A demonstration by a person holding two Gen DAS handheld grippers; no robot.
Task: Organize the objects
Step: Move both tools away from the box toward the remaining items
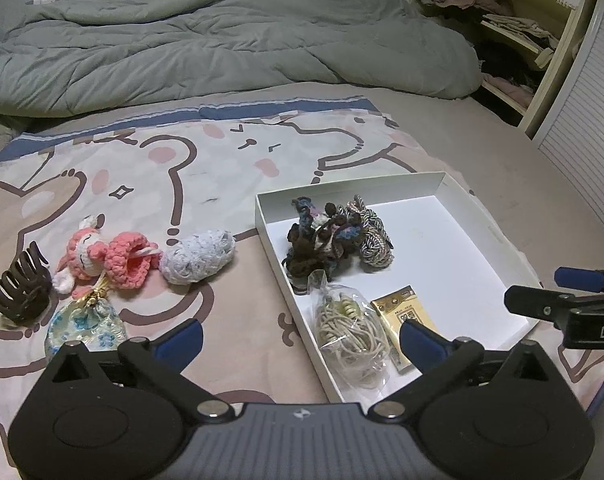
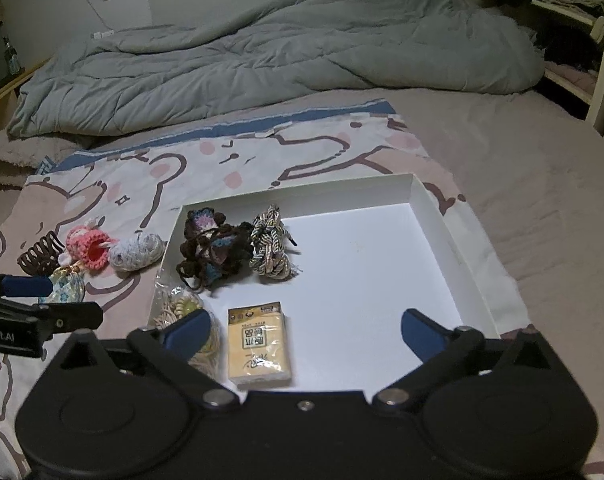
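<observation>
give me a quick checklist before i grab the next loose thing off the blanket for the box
1. Left gripper open and empty: ok.
2. Right gripper open and empty: ok.
3. Free floor in white box: ok, its right half is bare.
4. Yellow packet lies flat inside the box: ok.
5. Loose items reachable, brown hair claw, pink crochet toy, grey crochet pouch, floral pouch: ok, nothing on top of them.
6. Bagged cord fully inside: cannot tell.

Both wrist views look steeply down from close above the bed, side by side, sharing the white box and duvet.
</observation>
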